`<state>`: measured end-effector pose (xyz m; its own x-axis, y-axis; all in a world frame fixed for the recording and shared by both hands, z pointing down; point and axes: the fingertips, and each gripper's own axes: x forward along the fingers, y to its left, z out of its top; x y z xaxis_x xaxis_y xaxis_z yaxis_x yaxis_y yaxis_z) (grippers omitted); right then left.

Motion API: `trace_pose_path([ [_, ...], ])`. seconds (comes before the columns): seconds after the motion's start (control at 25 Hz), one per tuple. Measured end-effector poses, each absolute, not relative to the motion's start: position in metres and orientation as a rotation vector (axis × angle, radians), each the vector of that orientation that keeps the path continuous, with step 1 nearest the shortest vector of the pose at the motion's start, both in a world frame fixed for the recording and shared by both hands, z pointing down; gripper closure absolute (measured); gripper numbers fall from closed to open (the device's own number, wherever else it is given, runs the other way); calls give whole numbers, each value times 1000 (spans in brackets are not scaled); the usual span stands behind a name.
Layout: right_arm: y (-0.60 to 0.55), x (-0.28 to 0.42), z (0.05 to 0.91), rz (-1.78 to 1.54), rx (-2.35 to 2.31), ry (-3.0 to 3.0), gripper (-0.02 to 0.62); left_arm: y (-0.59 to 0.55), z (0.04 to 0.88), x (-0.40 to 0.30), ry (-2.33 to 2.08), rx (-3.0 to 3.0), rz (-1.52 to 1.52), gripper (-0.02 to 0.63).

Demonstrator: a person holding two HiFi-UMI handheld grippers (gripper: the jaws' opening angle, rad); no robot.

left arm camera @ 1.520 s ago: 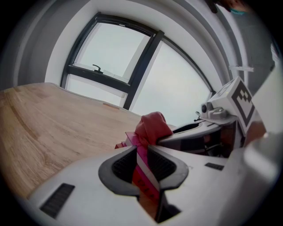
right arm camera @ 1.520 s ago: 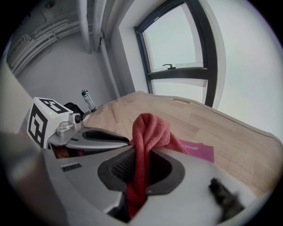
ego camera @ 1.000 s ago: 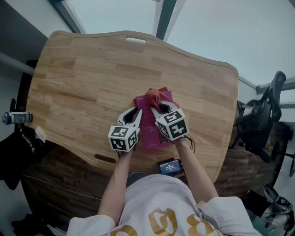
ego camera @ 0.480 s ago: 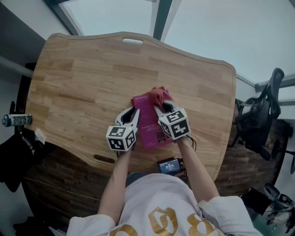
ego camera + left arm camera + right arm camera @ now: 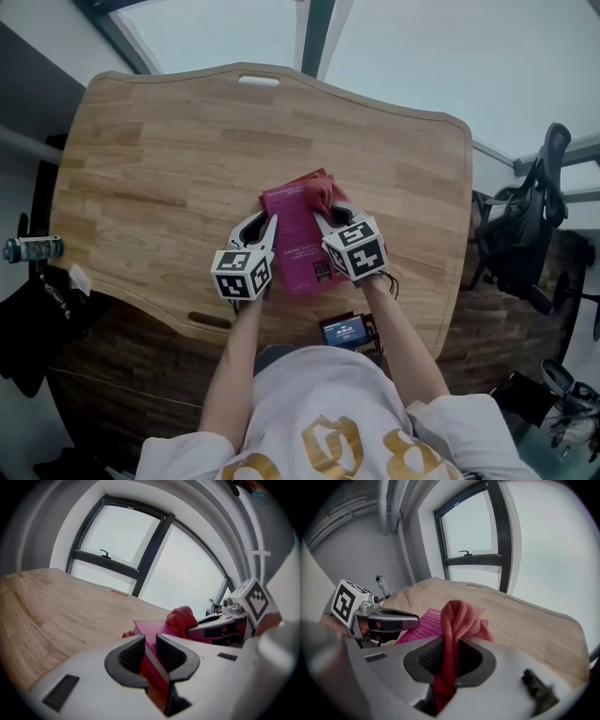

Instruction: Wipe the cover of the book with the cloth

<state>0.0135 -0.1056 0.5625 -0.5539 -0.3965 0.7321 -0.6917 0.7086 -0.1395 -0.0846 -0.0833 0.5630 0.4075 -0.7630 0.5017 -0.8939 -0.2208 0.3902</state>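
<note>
I have left gripper [image 5: 150, 644] fingers pinching book [image 5: 292, 246] edge | right gripper [image 5: 457, 649] fingers pinching red cloth [image 5: 458, 613] (bunched on cover) | near surface [image 5: 169, 169] front edge

Soft cloth [image 5: 323, 194], smooth-covered book [image 5: 293, 242], grained wooden table [image 5: 169, 159].

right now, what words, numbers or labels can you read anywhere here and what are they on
Book cover: lines of white print, too small and blurred to read.
Small screen at the near edge of the table: lit characters, too small to read.
Shirt: gold shapes, cut off, not legible.
Bottle label: too small to read.
Nothing can be quoted.
</note>
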Motion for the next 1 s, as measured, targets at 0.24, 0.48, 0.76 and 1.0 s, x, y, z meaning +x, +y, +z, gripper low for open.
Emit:
trace_pose_path([
  [0.24, -99, 21, 563, 589, 840, -2196, 528, -83, 563, -84, -1396, 2034, 258, 526],
  [0.48, -99, 21, 564, 605, 831, -2190, 528, -84, 563, -84, -1393, 2049, 273, 526],
  [0.76, -99, 21, 564, 641, 826, -2182, 528, -84, 563, -83, -1390, 2058, 284, 526],
  [1.0, -89, 17, 563, 703, 789, -2190, 528, -83, 562, -84, -1388, 2059, 283, 526],
])
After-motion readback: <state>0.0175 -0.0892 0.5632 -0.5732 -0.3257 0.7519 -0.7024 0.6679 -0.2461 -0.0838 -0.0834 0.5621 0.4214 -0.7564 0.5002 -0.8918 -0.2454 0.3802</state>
